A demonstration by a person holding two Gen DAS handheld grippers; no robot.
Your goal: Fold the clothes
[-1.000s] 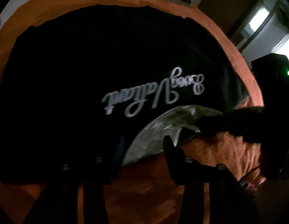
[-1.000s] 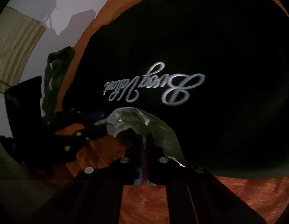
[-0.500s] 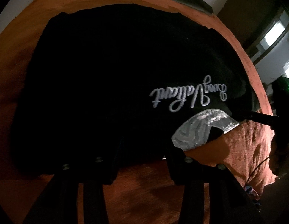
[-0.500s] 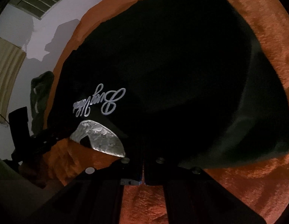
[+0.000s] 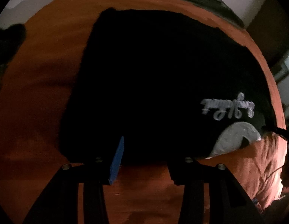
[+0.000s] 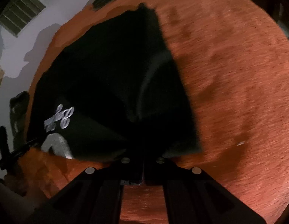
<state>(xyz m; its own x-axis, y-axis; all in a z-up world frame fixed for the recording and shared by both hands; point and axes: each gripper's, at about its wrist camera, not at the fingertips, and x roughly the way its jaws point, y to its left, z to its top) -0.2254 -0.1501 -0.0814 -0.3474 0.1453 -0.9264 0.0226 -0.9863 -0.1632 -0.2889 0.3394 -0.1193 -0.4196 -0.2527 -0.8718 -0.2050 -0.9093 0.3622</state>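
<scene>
A: We log the black T-shirt with silver script lettering (image 5: 153, 85) spread on the orange textured bedspread (image 5: 36, 93); the grey inner neck lining (image 5: 235, 138) lies at its near edge. No containers in either view.

B: Left hand-held gripper (image 5: 144, 158)?

A: Released, jaws well apart, the blue pad (image 5: 117, 160) on one finger exposed. It sits low at the shirt's near hem; we cannot tell if it touches the cloth.

B: Right hand-held gripper (image 6: 142, 166)?

A: Clenched on the shirt's near edge, fingers pressed together, dark fabric (image 6: 125, 85) rising from them in a raised fold. The lettering (image 6: 59, 118) lies to its left.
</scene>
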